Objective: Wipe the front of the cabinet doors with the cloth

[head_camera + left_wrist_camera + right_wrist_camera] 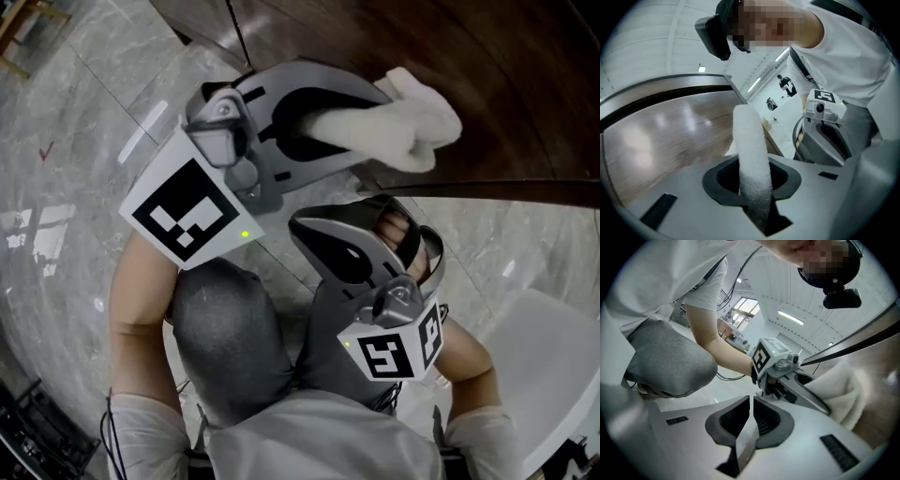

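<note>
A: Left gripper [753, 180], what's the claw doing?

B: Clamped on the cloth [419, 122]. White terry, pinched narrow between the jaws, and the rest bunches out past the tips.

A: And where's the cloth?

B: On the front of the cabinet door [511, 66], which is dark glossy wood. It sits low, just above the door's bottom edge. The right gripper view shows the wad squashed against the wood, so I'd call that contact.

A: Right gripper [751, 403]?

B: Jaws closed together with nothing between them. It hangs near the person's knee [230, 328], below the left one and apart from the door. Looks idle.

A: Is the person crouched?

B: Yes, low over the marble floor [75, 169], both forearms in shot.

A: Progress?

B: My read is mid-wipe. The pick-up is done, since the cloth is gripped and on the panel. How much is already wiped I can't say. There are no streaks, no wet sheen and no dust line in any view. Only one stretch of door is in frame, so other doors and the upper area are unknown.

A: What's left, then?

B: Likely most of it: sweeps across this panel, then any neighbouring doors. That's a guess.

A: Any risk?

B: The cloth is held by a thin fold, so hard rubbing could pull it out.
</note>
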A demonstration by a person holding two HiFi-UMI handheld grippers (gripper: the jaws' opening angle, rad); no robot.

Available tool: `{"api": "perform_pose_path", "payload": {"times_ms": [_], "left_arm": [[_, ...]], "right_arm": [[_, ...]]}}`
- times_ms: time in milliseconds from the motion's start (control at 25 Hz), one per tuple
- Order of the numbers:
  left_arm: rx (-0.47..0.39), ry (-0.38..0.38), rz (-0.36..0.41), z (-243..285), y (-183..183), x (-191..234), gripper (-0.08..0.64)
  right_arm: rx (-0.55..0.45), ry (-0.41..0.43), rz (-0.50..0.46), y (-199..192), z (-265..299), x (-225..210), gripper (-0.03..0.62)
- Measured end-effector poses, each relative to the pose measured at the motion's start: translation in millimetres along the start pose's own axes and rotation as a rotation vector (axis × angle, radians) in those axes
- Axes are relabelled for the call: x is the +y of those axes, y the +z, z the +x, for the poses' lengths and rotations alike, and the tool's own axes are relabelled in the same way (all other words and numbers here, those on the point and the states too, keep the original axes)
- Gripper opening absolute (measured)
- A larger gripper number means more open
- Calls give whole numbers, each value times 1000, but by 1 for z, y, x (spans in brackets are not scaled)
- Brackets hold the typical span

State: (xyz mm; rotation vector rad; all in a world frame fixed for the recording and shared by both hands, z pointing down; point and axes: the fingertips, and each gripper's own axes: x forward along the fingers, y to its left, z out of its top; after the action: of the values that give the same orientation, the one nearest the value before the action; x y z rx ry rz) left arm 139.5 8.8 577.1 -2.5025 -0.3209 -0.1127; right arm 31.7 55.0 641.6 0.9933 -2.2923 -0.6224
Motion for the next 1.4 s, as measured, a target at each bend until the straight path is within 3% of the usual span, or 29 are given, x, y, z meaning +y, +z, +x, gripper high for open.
{"api": "perform_pose_path", "payload": {"times_ms": [160, 280, 440, 680, 840, 1000, 1400], "left_arm": [[128, 145, -25, -53, -59, 16, 107], [197, 314, -83, -94, -108, 37, 107], [227, 511, -147, -122, -151, 59, 107], [263, 700, -216, -147, -195, 75, 107], [312, 726, -223, -144, -221, 77, 107], [327, 670, -232, -121, -231, 68, 107], [261, 594, -264, -85, -210, 47, 107]], "right_arm": [[8, 2, 2, -6, 6, -7, 51], [20, 4, 23, -14, 17, -11, 51], [40, 15, 51, -25, 27, -10, 51], [50, 38, 74, -40, 28, -1, 51], [55, 63, 58, -47, 33, 7, 51], [68, 89, 21, -50, 38, 13, 51], [65, 158, 75, -64, 34, 27, 51]]}}
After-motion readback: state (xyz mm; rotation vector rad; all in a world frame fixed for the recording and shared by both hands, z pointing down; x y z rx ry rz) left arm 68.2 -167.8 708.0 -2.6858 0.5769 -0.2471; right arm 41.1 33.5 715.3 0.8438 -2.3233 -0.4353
